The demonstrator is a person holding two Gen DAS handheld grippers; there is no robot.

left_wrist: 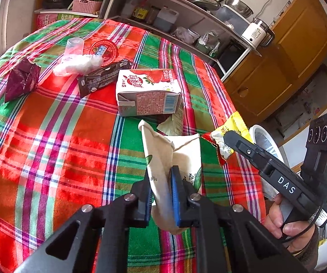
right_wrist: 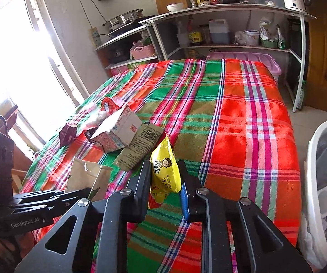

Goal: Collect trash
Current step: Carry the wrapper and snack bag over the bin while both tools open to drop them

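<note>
Angling down over the plaid tablecloth [right_wrist: 243,118], the left gripper [left_wrist: 161,182] is clenched on a cream paper bag [left_wrist: 163,159] and the right gripper [right_wrist: 165,177] grasps a yellow snack wrapper [right_wrist: 164,170], both lifted near the table's edge. A strawberry milk carton [left_wrist: 147,91] lies beyond on the cloth. Only the rim of the white bin [right_wrist: 311,150] shows, its contents hard to make out.

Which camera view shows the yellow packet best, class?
The right wrist view: the yellow packet stands full-face between the right gripper fingers, its printed front clear. The left wrist view shows only a crumpled side of it at the gripper's tip, near the white bin.
</note>
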